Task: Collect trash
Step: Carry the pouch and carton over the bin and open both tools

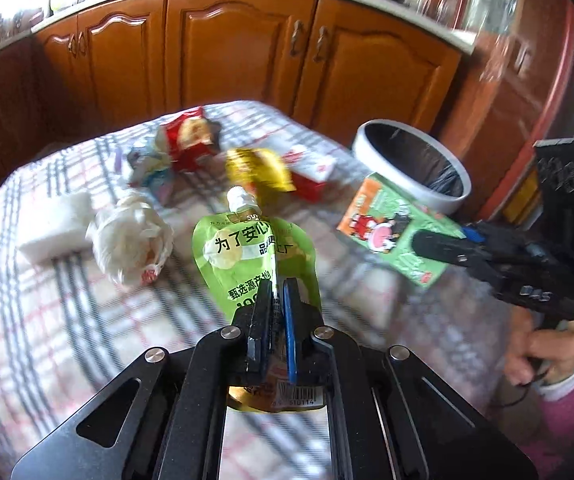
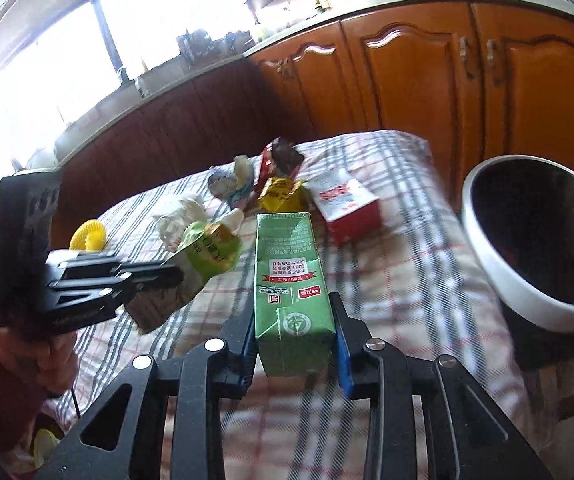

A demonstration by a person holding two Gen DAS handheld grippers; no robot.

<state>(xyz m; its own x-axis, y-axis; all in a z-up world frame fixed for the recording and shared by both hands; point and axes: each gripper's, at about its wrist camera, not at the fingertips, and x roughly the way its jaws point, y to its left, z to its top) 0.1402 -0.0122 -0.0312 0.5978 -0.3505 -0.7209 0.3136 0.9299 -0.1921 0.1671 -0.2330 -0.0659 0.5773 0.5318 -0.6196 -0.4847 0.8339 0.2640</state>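
Note:
My left gripper (image 1: 275, 292) is shut on a green spouted drink pouch (image 1: 247, 252) and holds it above the checked tablecloth (image 1: 47, 340). It also shows in the right wrist view (image 2: 167, 276), with the pouch (image 2: 207, 252) in it. My right gripper (image 2: 293, 316) is shut on a green milk carton (image 2: 289, 272), held above the table; the carton also shows in the left wrist view (image 1: 391, 228). A white round trash bin (image 2: 499, 256) with a dark liner stands off the table's right edge, also in the left wrist view (image 1: 371, 148).
On the table lie a crumpled white bag (image 1: 127, 240), a white sponge (image 1: 55, 220), a red snack packet (image 1: 187, 140), a yellow wrapper (image 1: 259, 168), a red-and-white box (image 2: 347, 204) and a yellow ring (image 2: 89, 236). Wooden cabinets (image 1: 243, 48) stand behind.

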